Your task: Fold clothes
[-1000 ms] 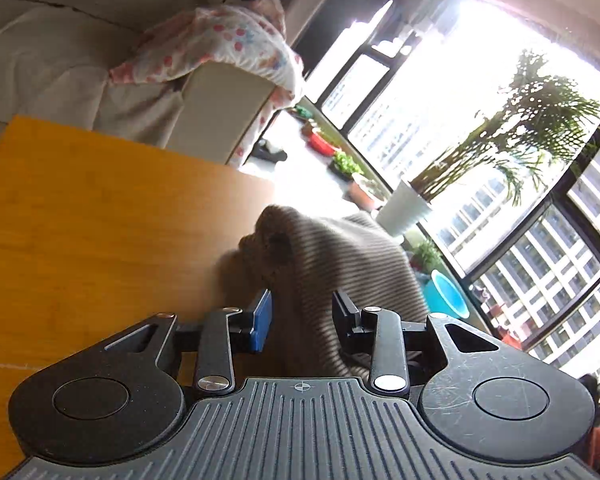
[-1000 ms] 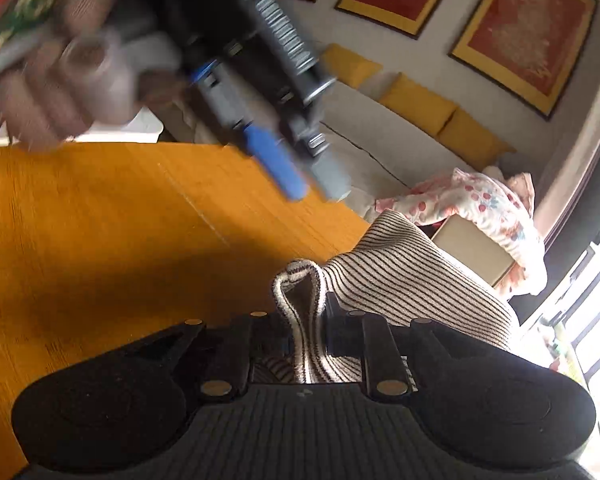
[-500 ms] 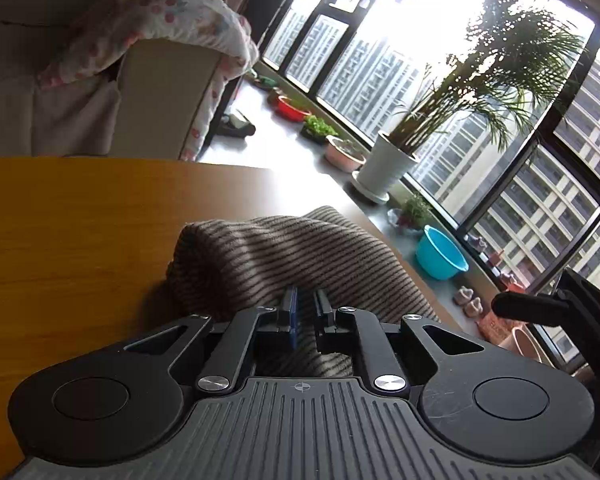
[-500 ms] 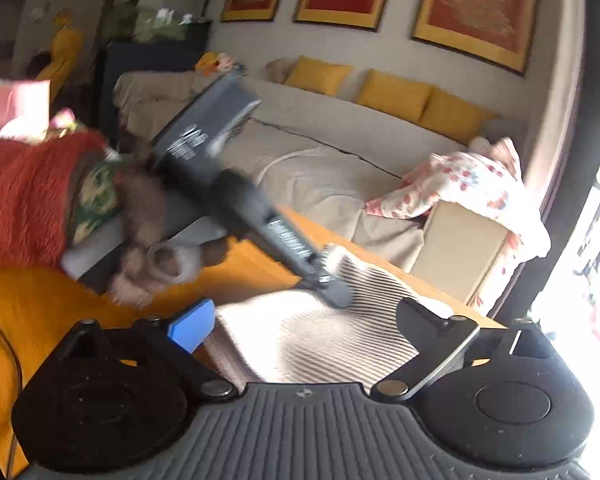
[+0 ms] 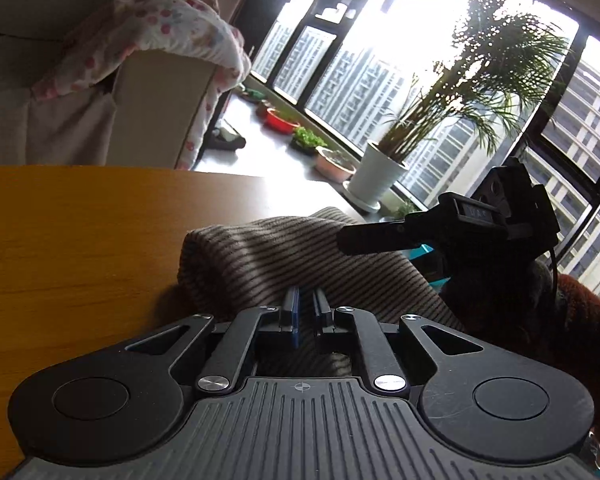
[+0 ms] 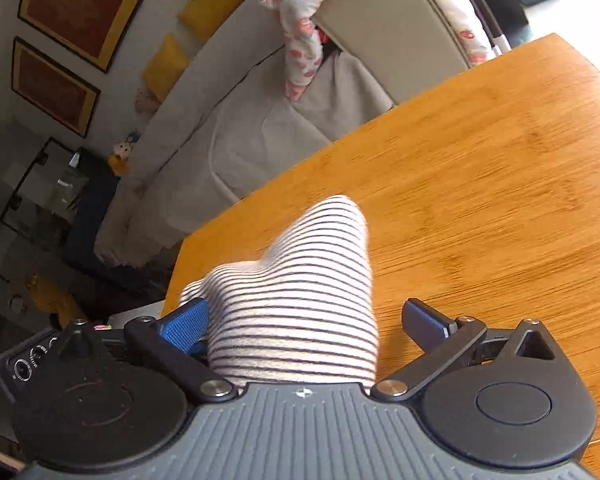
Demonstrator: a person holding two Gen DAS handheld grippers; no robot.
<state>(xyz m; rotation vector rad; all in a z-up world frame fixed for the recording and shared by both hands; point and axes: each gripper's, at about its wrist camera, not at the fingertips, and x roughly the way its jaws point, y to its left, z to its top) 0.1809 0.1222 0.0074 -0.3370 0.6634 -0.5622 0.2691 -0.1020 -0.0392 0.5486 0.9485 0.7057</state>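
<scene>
The left gripper [image 5: 306, 312] was level and low, its two fingers drawn nearly together with only a thin slot between the pads, and striped cloth was pinched in that slot. The right gripper [image 6: 306, 322] had its fingers spread wide, the blue pads [image 6: 185, 323] angled outward, and the cloth lay between them without being clamped. In the left wrist view the right gripper [image 5: 384, 236] showed from the side as a dark body reaching in from the right, above the cloth, with a red-sleeved arm [image 5: 580, 320] behind it.
</scene>
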